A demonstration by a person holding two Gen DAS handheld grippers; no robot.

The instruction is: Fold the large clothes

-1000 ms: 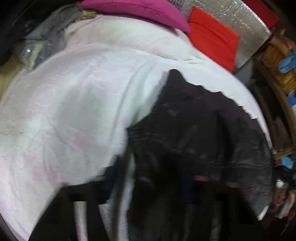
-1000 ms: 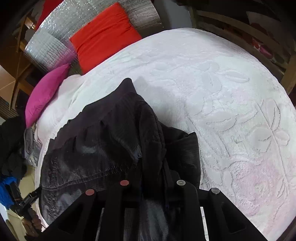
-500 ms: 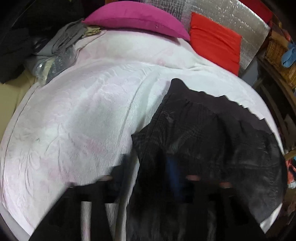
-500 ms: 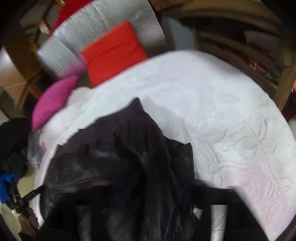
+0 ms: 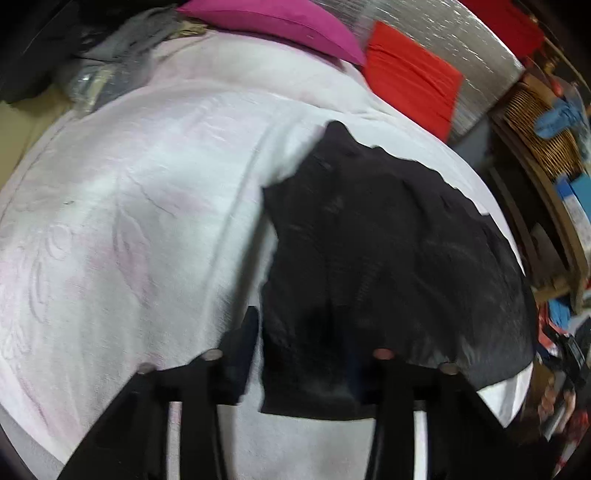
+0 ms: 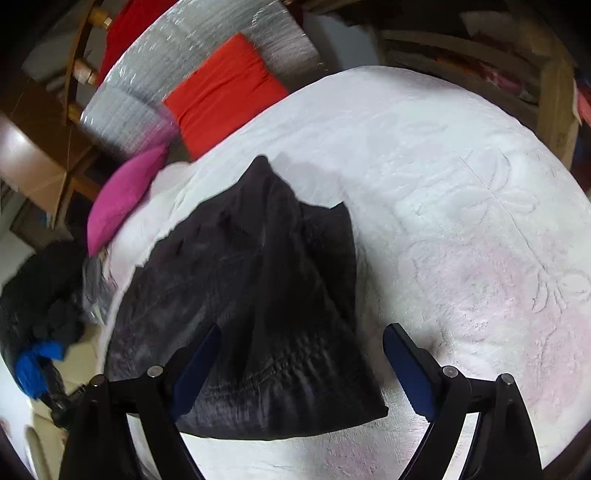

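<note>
Black garment on white bedspread, cushions beyond

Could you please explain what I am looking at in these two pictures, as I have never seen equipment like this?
There is no robot: a person holds a two-finger gripper in each hand, each with a wide-angle camera looking along its fingers, hence the black fingers at the bottom. One picture is from the left gripper, the other from the right gripper. Both look down on a bed with a white cover, a pink pillow and a red cushion at the far end. A dark garment lies on the cover. The right gripper's jaws have just opened wide; the garment's near edge lies between them, ungripped. The left gripper's jaws have just been closing with the garment's edge between them, but a gap shows beside one finger, so nothing seems held.
</note>
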